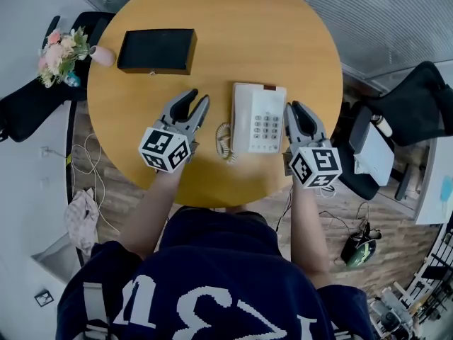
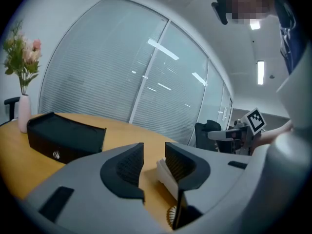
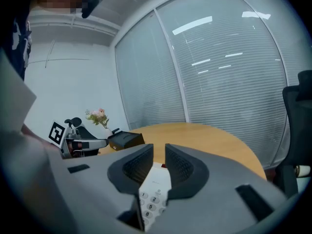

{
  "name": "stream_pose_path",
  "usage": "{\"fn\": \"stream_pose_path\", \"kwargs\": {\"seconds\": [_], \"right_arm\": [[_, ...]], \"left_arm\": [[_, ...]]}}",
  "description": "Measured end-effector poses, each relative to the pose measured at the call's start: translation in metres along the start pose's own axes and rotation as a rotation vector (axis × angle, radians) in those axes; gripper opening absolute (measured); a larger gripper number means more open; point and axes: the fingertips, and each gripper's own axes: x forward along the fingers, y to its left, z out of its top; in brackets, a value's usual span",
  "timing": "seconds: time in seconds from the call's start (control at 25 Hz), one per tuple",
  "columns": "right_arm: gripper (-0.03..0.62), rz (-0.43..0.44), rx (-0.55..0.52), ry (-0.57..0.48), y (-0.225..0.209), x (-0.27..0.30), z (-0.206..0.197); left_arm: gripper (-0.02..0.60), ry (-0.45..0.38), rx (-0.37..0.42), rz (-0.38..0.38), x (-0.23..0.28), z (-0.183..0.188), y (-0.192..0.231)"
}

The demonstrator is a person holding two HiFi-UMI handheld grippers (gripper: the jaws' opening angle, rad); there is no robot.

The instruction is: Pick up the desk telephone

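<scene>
**Both grippers flank the white desk telephone, neither holding it**

The desk telephone (image 1: pixel 259 117) is a white, rectangular set with a block of grey keys on its right half and a small reddish mark at its far edge. It lies flat near the person's edge of the round wooden surface (image 1: pixel 212 9). Its pale coiled cord (image 1: pixel 224 142) is bunched against its left side.

The left gripper (image 1: pixel 198 96) sits just left of the cord, its jaws clearly apart with nothing between them. The right gripper (image 1: pixel 296 108) is close against the telephone's right edge, its jaws parted only by a narrow gap and gripping nothing.

In the left gripper view only one corner of the telephone (image 2: pixel 163 172) and a bit of cord (image 2: pixel 171 216) show past the jaws. In the right gripper view the keypad (image 3: pixel 153 194) is seen through the gap, the rest covered by the gripper body. Whether the handset sits in its cradle cannot be told.

Farther back lies a closed black box (image 1: pixel 156 50), its contents unseen. At the surface's left rim a pink vase (image 1: pixel 101 55) holds pink and white flowers (image 1: pixel 60 54).
</scene>
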Motion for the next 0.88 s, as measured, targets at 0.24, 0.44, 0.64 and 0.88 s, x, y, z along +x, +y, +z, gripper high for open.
{"fn": "stream_pose_path", "kwargs": {"seconds": [0.24,0.44,0.64,0.88], "right_arm": [[0.154,0.021,0.065,0.119,-0.008,0.017,-0.043],[0.197,0.035,0.139,0.203,-0.020,0.021,-0.079],[0.240,0.047,0.234,0.270,-0.030,0.024,-0.106],[0.249,0.065,0.264,0.311,-0.032,0.028,-0.121]], "left_arm": [[0.242,0.136,-0.144,-0.119,0.014,-0.049,-0.013],[0.255,0.217,-0.323,-0.209,0.025,-0.077,-0.026],[0.275,0.265,-0.411,-0.242,0.034,-0.090,-0.035],[0.305,0.310,-0.440,-0.266,0.043,-0.098,-0.050]]}}
